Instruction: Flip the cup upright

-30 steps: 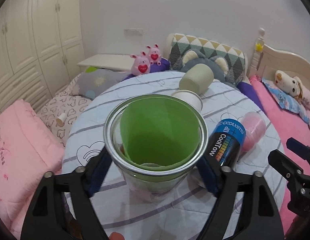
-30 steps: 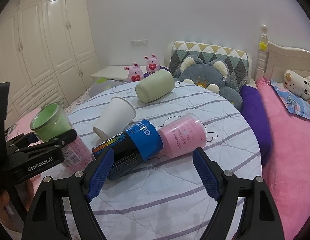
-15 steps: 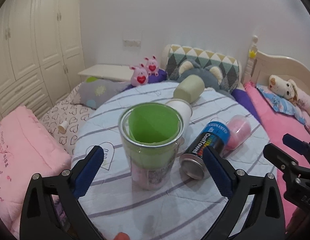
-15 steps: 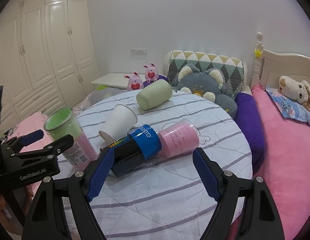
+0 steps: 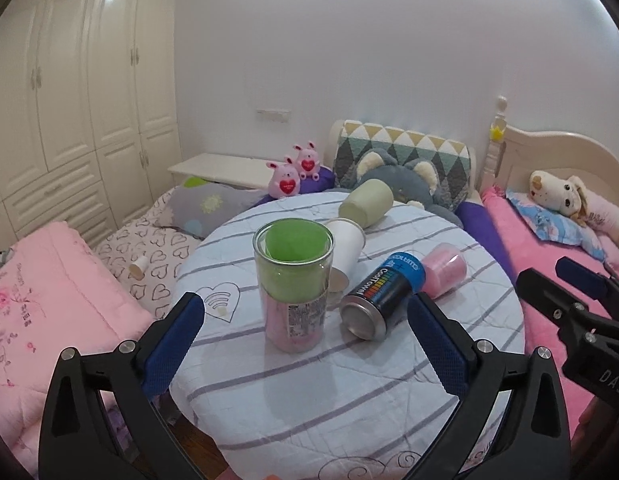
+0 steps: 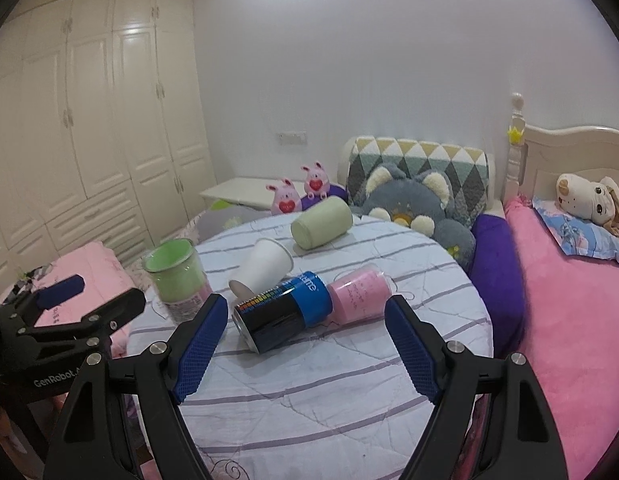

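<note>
Glass cup [image 5: 293,284]: upright on the round table [image 5: 349,392], green liner inside, pink lower part, label facing the left camera; nothing grips it
Left gripper [image 5: 305,344]: jaws spread wide, empty, in front of the glass cup and clear of it
Right gripper [image 6: 305,344]: jaws spread wide, empty, in front of the can
Can [image 6: 283,316]: black and blue, lying on its side, just right of the glass cup
White paper cup [image 6: 265,266]: on its side behind the can
Pink cup [image 6: 363,294]: on its side, against the can's blue end
Pale green cup [image 6: 321,227]: on its side at the table's far edge
</note>
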`<state>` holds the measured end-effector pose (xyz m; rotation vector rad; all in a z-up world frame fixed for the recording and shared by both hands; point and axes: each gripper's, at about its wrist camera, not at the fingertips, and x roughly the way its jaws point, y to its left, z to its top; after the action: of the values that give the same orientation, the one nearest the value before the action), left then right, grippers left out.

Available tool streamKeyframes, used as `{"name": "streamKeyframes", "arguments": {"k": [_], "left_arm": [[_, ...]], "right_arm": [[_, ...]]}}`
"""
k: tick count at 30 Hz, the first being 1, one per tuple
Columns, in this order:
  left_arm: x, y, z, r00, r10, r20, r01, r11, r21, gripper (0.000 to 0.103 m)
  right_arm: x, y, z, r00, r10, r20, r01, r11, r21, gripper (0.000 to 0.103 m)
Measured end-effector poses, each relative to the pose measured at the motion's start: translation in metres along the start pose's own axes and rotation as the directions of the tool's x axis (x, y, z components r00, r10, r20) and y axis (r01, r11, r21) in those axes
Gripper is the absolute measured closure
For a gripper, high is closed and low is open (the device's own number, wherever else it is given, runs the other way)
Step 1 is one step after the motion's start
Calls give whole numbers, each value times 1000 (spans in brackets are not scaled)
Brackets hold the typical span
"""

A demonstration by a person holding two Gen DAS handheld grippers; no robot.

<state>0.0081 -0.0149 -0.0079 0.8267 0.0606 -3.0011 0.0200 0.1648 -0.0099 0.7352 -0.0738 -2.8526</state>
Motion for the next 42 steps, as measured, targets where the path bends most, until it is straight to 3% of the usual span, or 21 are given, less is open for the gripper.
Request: {"name": "streamKeyframes", "arguments": {"k": [12, 42], "left_arm": [[-21, -14, -5, 998, 56, 42, -58, 998, 26, 0], [-18, -25, -6, 996, 75, 44, -77, 996, 54, 0]], "right_arm": [[-16, -5, -5, 998, 27, 49, -26, 1000, -12, 21], [-19, -10, -8, 998, 42, 55, -41, 999, -17, 21]]}}
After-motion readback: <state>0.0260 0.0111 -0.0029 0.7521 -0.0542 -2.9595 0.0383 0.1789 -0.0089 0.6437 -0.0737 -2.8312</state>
